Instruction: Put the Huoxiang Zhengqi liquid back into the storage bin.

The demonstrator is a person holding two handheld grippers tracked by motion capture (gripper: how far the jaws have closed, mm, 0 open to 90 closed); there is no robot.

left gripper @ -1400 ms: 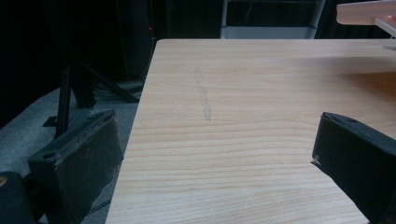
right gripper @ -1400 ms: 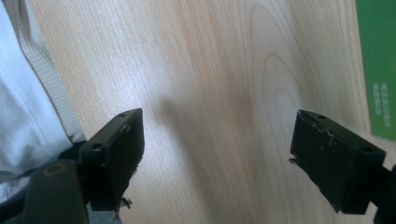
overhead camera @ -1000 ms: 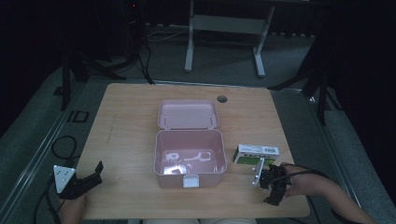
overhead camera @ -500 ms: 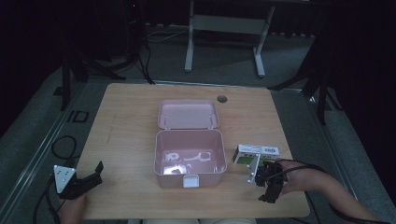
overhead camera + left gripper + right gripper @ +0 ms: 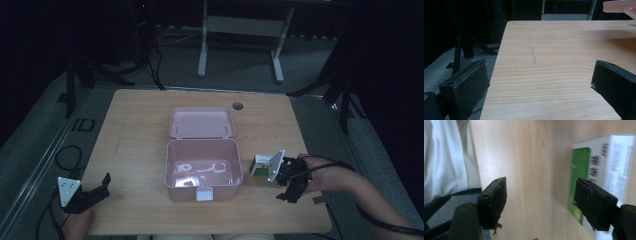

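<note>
While my right hand-held gripper point(image 5: 289, 186) hangs just right of the green-and-white carton point(image 5: 260, 165), its jaws have just been closing a little, yet they stand spread with only bare wood between them in the right gripper view; the carton point(image 5: 602, 167) sits off beside one jaw, not pinched. In the high view the carton seems tipped up on an edge on the worktop point(image 5: 140, 125), just right of the open pink box point(image 5: 202, 169), whose lid lies back on the far side. Whether the carton leans on my gripper I cannot tell. Something pale lies inside the box; I cannot make out what it is.

My left hand-held gripper point(image 5: 95, 192) rests at the near left corner of the worktop, jaws spread wide and empty, well apart from everything.

I judge the step in hand to be taking hold of the carton, presumably to put it into the box. The next move calls for turning my right wrist so the jaws straddle the carton's narrow sides, then closing on it squarely. A glancing touch could knock it flat or push it against the box wall
</note>
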